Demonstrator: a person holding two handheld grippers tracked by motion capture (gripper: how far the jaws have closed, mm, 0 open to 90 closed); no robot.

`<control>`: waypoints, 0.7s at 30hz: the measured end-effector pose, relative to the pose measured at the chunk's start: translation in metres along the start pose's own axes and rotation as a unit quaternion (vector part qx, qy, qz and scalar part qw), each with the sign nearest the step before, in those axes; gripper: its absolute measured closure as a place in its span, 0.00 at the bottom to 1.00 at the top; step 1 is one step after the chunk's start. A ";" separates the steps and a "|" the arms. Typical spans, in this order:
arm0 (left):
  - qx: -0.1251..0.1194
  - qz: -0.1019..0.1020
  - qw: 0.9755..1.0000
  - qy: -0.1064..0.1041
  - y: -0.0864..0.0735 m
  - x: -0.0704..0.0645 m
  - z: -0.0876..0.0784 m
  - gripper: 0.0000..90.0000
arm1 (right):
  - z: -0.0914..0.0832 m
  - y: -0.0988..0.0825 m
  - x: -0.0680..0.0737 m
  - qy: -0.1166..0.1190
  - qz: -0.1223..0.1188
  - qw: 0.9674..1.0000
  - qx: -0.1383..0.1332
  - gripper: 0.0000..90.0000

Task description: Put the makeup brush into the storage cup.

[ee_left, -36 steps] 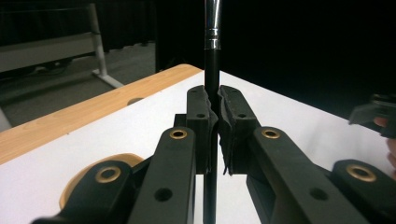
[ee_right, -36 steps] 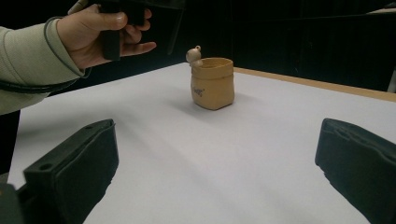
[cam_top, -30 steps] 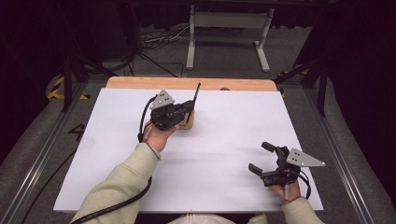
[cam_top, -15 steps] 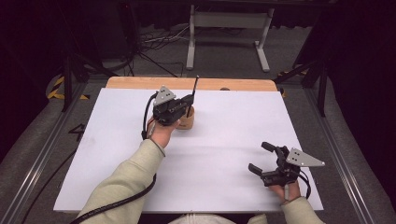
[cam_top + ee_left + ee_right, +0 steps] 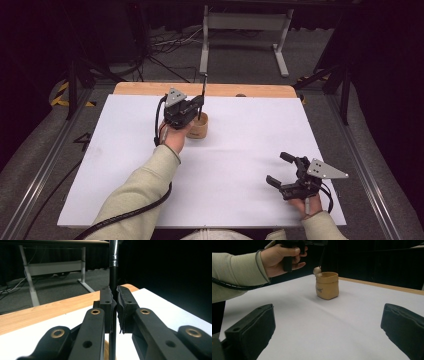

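My left gripper is shut on a thin black rod that stands nearly upright, its top rising above the jaws. In the left gripper view the pads pinch the rod between them. The right gripper view shows the rod's pale round tip hanging at the rim of a small tan pouch. That pouch stands on the white table cover just right of my left hand. My right gripper rests open near the front right, with nothing between its jaws.
The white cover lies over a wooden table whose bare strip shows at the far edge. Beyond it stand a metal frame and floor cables. Rails run along both sides of the table.
My left hand has lifted slightly with the rod, which now stands more upright. More of the tan pouch shows under it. The right hand has kept still.
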State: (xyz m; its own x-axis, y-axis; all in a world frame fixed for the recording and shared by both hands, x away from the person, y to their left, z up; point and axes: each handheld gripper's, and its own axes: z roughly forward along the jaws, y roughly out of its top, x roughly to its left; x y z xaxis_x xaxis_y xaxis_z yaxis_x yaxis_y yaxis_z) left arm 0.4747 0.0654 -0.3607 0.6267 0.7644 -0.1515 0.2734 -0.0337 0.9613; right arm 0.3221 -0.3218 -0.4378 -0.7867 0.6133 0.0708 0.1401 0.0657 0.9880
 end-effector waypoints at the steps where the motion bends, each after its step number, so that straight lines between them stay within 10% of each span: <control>1: 0.000 -0.004 1.000 0.001 0.000 0.000 0.001 0.92 | 0.000 0.000 0.000 0.000 0.000 1.000 -0.001 0.00; 21: -0.004 0.001 1.000 0.014 -0.011 0.005 0.009 0.92 | 0.000 0.001 0.001 0.005 0.001 1.000 -0.003 0.00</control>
State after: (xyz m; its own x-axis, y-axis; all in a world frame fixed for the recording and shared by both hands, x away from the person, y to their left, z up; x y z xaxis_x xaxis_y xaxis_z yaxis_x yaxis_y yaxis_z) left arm 0.4816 0.0640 -0.3746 0.6070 0.7817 -0.1434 0.2667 -0.0304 0.9633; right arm 0.3219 -0.3211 -0.4372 -0.7929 0.6048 0.0738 0.1382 0.0606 0.9885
